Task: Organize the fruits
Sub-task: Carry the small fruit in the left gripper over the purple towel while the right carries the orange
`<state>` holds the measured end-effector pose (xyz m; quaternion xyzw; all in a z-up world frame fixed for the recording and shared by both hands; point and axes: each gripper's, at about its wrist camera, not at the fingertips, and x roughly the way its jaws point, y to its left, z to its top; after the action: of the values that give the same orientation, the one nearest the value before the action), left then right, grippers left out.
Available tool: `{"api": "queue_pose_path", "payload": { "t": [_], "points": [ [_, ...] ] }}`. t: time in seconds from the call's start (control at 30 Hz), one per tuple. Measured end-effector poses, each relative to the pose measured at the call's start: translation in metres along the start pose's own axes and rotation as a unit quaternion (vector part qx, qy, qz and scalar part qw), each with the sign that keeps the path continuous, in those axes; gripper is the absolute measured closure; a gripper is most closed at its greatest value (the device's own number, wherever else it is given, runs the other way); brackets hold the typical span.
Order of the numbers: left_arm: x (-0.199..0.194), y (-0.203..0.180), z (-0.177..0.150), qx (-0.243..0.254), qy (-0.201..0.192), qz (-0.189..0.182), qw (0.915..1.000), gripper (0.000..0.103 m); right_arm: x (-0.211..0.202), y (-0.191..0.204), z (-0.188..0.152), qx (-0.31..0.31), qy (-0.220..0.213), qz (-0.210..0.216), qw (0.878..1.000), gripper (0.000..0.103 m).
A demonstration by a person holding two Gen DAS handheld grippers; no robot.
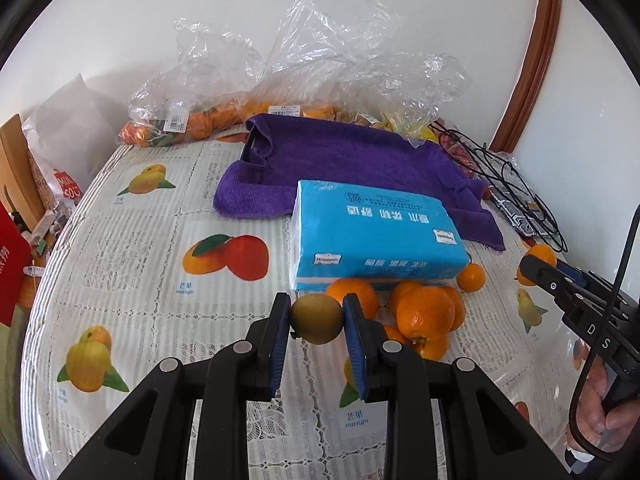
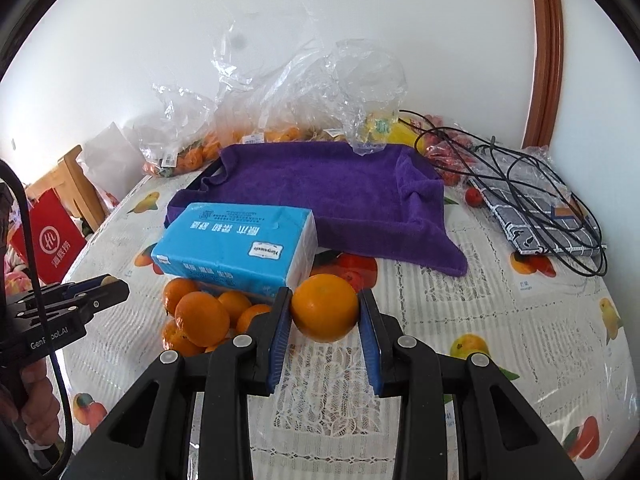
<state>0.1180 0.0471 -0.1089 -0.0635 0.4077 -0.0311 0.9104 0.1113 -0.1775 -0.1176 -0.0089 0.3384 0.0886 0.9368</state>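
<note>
My left gripper (image 1: 316,317) is shut on a greenish-brown kiwi (image 1: 316,320), held a little above the tablecloth. Just right of it lies a pile of several oranges (image 1: 426,314) against the front of a blue tissue box (image 1: 380,236), with one orange (image 1: 471,277) apart at the box's right corner. My right gripper (image 2: 325,310) is shut on a large orange (image 2: 325,307), also lifted off the table. From the right wrist the orange pile (image 2: 200,318) shows at the left, with the left gripper (image 2: 108,286) beside it. The right gripper (image 1: 538,266) appears at the left wrist view's right edge.
A purple towel (image 2: 320,196) lies over a tray behind the tissue box (image 2: 236,244). Clear plastic bags of fruit (image 1: 192,120) line the wall. Black cables on a chequered cloth (image 2: 540,208) lie at the right. A red bag (image 2: 52,236) stands beyond the table's left edge.
</note>
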Motion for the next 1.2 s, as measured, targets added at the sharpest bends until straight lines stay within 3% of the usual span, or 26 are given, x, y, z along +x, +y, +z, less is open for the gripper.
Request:
{"api": "queue_pose_path", "payload": {
  "t": [0.77,1.2],
  "points": [
    [0.013,-0.028,0.100,0.014,-0.029,-0.005,0.9995,0.077,0.019,-0.011,0.091,-0.001,-0.032,-0.011,0.999,0.070],
    [0.054,-0.025,0.147,0.020,-0.027,0.003,0.9994,0.077,0.069,-0.017,0.124,-0.003,-0.025,-0.009,1.000,0.070]
  ]
}}
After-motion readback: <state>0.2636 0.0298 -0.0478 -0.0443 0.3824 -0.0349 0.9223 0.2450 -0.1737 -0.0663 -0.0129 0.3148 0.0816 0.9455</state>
